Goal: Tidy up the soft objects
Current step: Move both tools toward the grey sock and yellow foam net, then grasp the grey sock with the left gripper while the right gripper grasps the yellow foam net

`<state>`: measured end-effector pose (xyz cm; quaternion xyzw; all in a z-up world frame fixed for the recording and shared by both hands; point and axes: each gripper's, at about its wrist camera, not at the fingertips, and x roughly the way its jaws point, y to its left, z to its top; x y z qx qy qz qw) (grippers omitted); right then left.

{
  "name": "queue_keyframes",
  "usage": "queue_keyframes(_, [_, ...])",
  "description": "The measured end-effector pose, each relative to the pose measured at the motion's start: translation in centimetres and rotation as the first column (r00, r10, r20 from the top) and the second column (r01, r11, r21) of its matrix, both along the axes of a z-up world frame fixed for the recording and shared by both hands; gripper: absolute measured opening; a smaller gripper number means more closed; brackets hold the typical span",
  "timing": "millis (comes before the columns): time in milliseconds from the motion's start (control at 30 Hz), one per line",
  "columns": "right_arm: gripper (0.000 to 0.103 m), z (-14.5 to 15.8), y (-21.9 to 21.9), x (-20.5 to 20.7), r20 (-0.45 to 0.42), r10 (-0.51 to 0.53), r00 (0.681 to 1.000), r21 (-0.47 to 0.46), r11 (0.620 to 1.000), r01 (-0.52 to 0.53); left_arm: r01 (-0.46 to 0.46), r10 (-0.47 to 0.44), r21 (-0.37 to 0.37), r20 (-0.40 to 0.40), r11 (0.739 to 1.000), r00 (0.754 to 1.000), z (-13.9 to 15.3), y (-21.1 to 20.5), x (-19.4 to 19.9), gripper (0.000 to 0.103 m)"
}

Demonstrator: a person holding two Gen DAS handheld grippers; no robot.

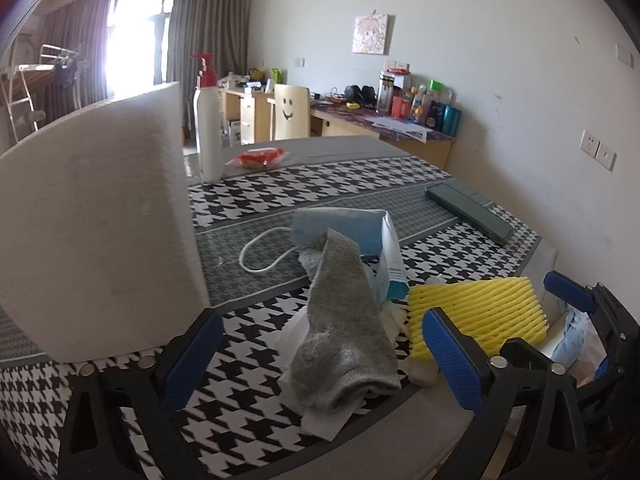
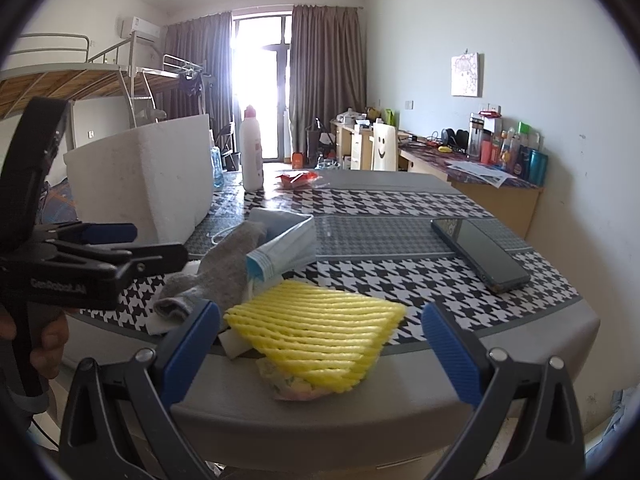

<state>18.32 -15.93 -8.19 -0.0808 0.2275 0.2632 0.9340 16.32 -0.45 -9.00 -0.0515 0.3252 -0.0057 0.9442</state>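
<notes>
A grey sock [image 1: 344, 328] [image 2: 216, 272] lies at the table's near edge, draped over white tissue and a blue face mask [image 1: 340, 228] [image 2: 284, 240]. A yellow foam net [image 1: 476, 316] [image 2: 320, 336] lies to the right of it and overhangs the edge. My left gripper [image 1: 320, 356] stands open with the sock's near end between its blue pads. My right gripper [image 2: 316, 344] is open too, its pads on either side of the foam net. The left gripper [image 2: 104, 248] also shows from the side in the right wrist view, with a hand below it.
A white foam box [image 1: 92, 224] [image 2: 148, 176] stands on the left of the houndstooth-patterned table [image 1: 320, 184]. Behind are a white pump bottle [image 1: 210, 132] and a red packet [image 1: 258, 158]. A dark phone [image 1: 468, 212] [image 2: 480, 252] lies at right. A cluttered desk lines the far wall.
</notes>
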Motion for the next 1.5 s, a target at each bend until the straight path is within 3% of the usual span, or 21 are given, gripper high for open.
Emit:
queue_keyframes(333, [0.102,-0.4,-0.4,0.4,-0.020,-0.002,1.000,0.009,1.000,0.002,0.027,-0.025,0.041,-0.046,0.999,0.999,-0.9,-0.8,2.4,0.072])
queue_keyframes(600, [0.102,-0.7,-0.6,0.9,-0.045,0.003,0.999,0.021,1.000,-0.002,0.029,-0.025,0.038,-0.103,0.999,0.994,-1.9,-0.8,4.4,0.057])
queue_keyframes(700, [0.101,-1.0,-0.5,1.0,-0.049,0.008,0.999,0.025,1.000,-0.007,0.040,-0.036,0.034,-0.113,0.999,0.993,-2.2,-1.0,4.8,0.056])
queue_keyframes(833, [0.099,-1.2,-0.5,1.3,-0.065,0.018,0.998,0.028,0.999,-0.016,0.056,-0.052,0.032,-0.112,0.998,0.992,-2.3,-1.3,5.0,0.041])
queue_keyframes(933, [0.095,-1.4,-0.6,1.4,-0.075,0.024,0.997,0.030,0.999,-0.022,0.062,-0.058,0.033,-0.113,0.998,0.992,-2.4,-1.5,5.2,0.029])
queue_keyframes(1200, [0.079,-1.7,-0.5,1.6,-0.111,0.043,0.993,0.036,0.999,-0.040,0.082,-0.077,0.043,-0.095,0.996,0.992,-2.1,-1.8,4.8,0.009])
queue_keyframes(1333, [0.072,-1.5,-0.5,1.4,-0.116,0.047,0.992,0.036,0.998,-0.043,0.087,-0.084,0.043,-0.080,0.995,0.993,-1.8,-1.9,4.4,0.004])
queue_keyframes(1500, [0.050,-1.4,-0.5,1.5,-0.130,0.045,0.990,0.032,0.999,-0.042,0.093,-0.091,0.035,-0.063,0.995,0.994,-1.4,-1.6,3.9,0.004])
